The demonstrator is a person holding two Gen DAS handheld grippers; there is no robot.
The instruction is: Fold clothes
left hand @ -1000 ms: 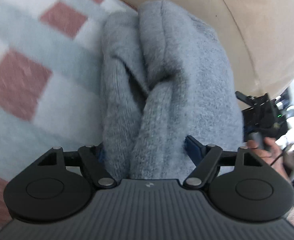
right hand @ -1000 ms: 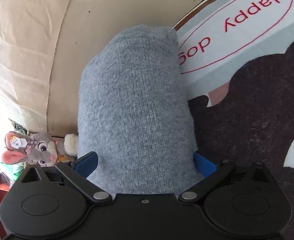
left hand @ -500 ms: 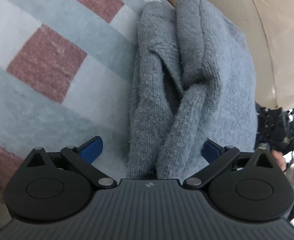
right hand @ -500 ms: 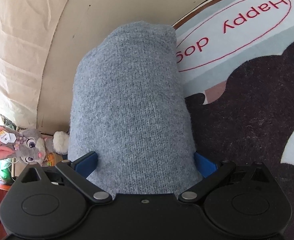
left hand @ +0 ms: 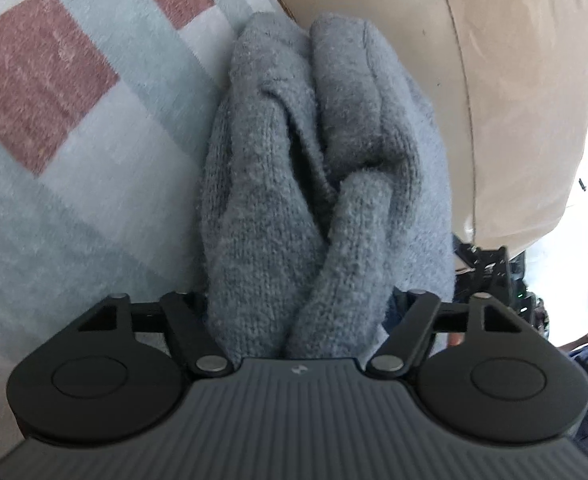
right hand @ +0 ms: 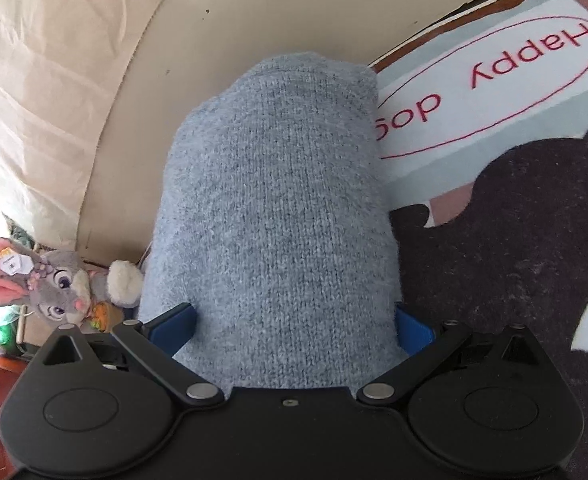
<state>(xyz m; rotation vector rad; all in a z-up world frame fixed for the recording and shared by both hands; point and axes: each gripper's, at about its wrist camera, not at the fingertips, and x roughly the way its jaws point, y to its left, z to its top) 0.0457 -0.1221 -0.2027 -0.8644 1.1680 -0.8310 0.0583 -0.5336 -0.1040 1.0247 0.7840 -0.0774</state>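
Left wrist view: we see the soft, light grey knit sweater (left hand: pixel 326 184) bunched against the beige sofa (left hand: pixel 514 100); left gripper (left hand: pixel 298 308) fingers closing around it, right gripper (right hand: pixel 294 320) pinching it. Grip thick folds.

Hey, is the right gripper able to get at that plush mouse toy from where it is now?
Probably not directly. The right gripper has the folded grey knit sweater bulging between its blue fingers, filling its jaws. The plush mouse toy sits off to its left beside the beige cushion, outside its line.
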